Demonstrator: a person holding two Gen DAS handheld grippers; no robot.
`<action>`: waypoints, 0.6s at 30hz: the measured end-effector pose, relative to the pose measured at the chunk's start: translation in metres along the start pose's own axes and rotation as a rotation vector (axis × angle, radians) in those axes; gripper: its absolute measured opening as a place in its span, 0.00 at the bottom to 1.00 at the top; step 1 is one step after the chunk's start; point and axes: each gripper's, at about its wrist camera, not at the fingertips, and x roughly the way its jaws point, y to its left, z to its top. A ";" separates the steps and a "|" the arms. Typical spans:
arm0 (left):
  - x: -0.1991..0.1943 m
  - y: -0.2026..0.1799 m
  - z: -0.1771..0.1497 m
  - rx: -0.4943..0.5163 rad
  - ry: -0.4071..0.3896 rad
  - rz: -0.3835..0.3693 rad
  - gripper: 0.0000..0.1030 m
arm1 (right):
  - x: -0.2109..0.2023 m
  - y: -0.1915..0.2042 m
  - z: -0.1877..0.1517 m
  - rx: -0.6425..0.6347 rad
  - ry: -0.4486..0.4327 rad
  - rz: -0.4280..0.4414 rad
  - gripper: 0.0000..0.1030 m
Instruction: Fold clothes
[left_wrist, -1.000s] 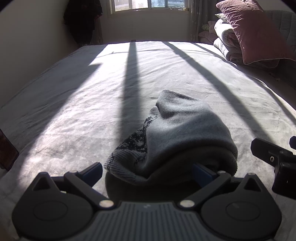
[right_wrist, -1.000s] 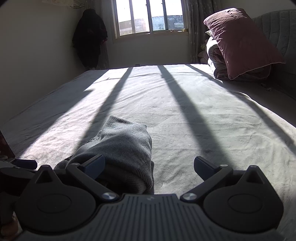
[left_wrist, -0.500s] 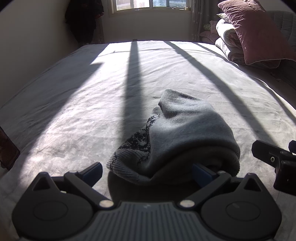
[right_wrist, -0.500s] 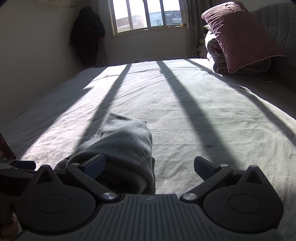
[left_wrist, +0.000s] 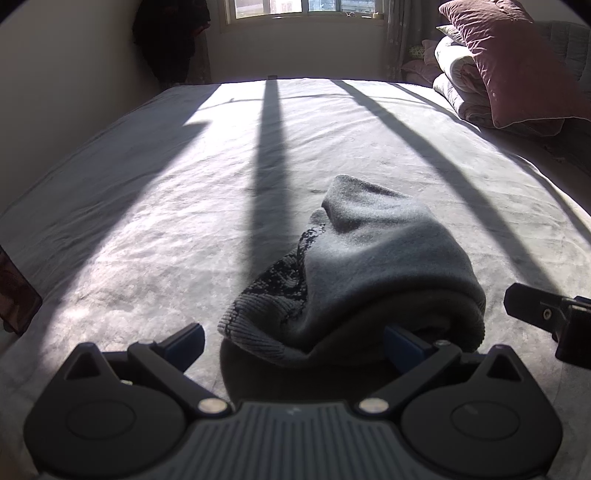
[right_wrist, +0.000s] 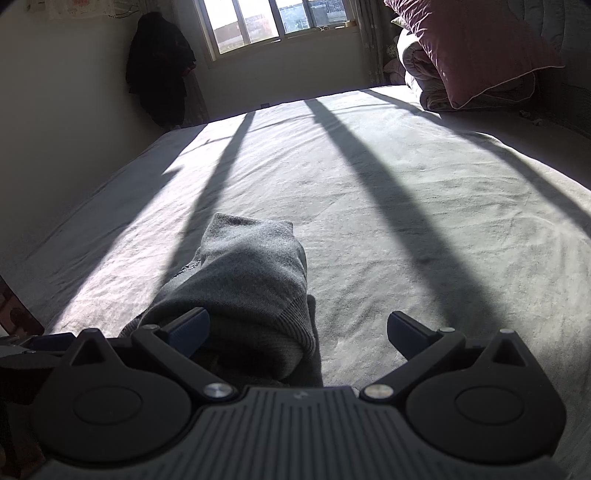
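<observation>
A folded grey knit garment (left_wrist: 369, 273) with a dark patterned, ribbed edge lies bunched on the grey bed sheet (left_wrist: 184, 206). My left gripper (left_wrist: 293, 338) is open, its fingers on either side of the garment's near end, with the right finger tucked under the fold. The garment also shows in the right wrist view (right_wrist: 247, 291), at the lower left. My right gripper (right_wrist: 297, 328) is open; its left finger sits against the garment, its right finger over bare sheet. The right gripper shows at the right edge of the left wrist view (left_wrist: 546, 317).
A maroon pillow (left_wrist: 509, 62) leans on a stack of folded quilts (left_wrist: 458, 92) at the far right by the headboard. A dark coat (right_wrist: 159, 70) hangs in the far left corner beside the window (right_wrist: 277, 22). The bed's left edge drops off near a dark object (left_wrist: 14, 295).
Both grippers stayed open around the garment's near end. The right wrist view has tilted and shifted slightly, and the garment sits a little farther in front of it. The garment's shape is unchanged.
</observation>
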 end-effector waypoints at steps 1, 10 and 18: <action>0.000 0.001 0.000 -0.001 0.000 0.000 1.00 | 0.000 0.000 0.000 0.001 0.001 0.002 1.00; 0.009 0.007 0.006 -0.035 0.023 -0.008 1.00 | 0.005 0.004 0.004 -0.013 -0.011 0.034 1.00; 0.045 0.029 0.014 -0.143 0.037 -0.078 1.00 | 0.037 -0.003 0.017 0.063 0.056 0.076 1.00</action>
